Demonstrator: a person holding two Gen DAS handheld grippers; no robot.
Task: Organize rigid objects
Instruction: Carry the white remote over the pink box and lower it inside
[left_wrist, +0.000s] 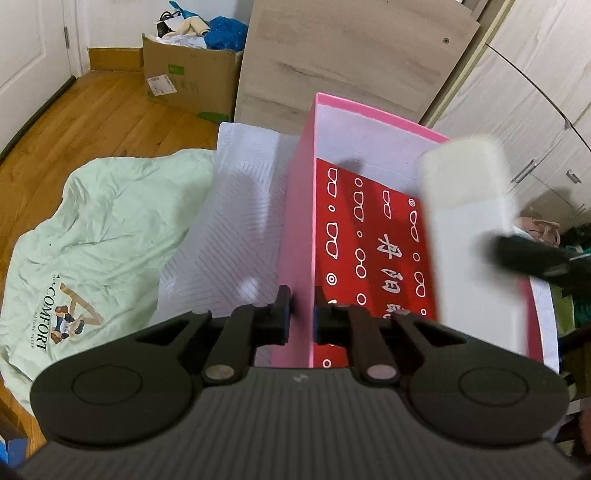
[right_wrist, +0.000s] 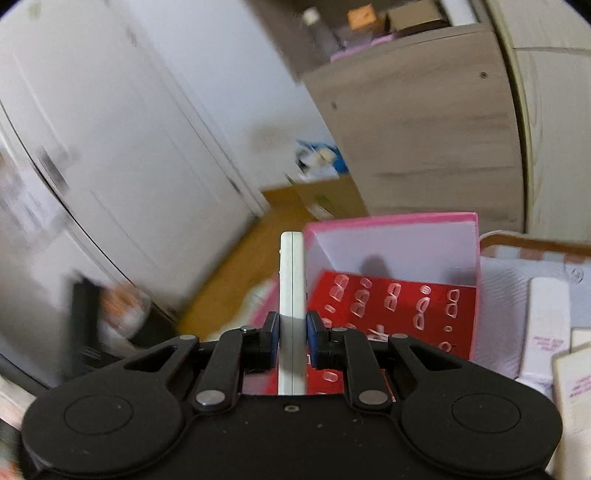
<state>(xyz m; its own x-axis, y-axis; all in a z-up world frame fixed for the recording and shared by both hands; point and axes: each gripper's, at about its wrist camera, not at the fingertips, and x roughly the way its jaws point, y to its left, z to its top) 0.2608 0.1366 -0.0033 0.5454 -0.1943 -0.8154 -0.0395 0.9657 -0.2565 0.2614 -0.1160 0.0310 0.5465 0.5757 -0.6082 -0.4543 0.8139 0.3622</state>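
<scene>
A pink box (left_wrist: 295, 221) with a white inside stands open, and a red card with white glasses drawings (left_wrist: 369, 229) lies flat in it. My left gripper (left_wrist: 301, 314) is shut on the box's left wall, one pad on each side. My right gripper (right_wrist: 291, 332) is shut on a slim white flat case (right_wrist: 291, 273), seen edge-on and upright. In the left wrist view this white case (left_wrist: 465, 192) hangs blurred above the box's right half, with a black finger (left_wrist: 532, 254) of the right gripper beside it. The pink box (right_wrist: 391, 219) and the red card (right_wrist: 406, 306) lie just ahead and to the right of it.
A pale green bag (left_wrist: 92, 229) and a white striped pad (left_wrist: 229, 229) lie left of the box. A filled cardboard box (left_wrist: 188, 81) stands on the wood floor by a wooden panel (left_wrist: 351, 55). Small white boxes (right_wrist: 546, 325) sit right of the pink box. Wardrobe doors (left_wrist: 535, 110) rise behind.
</scene>
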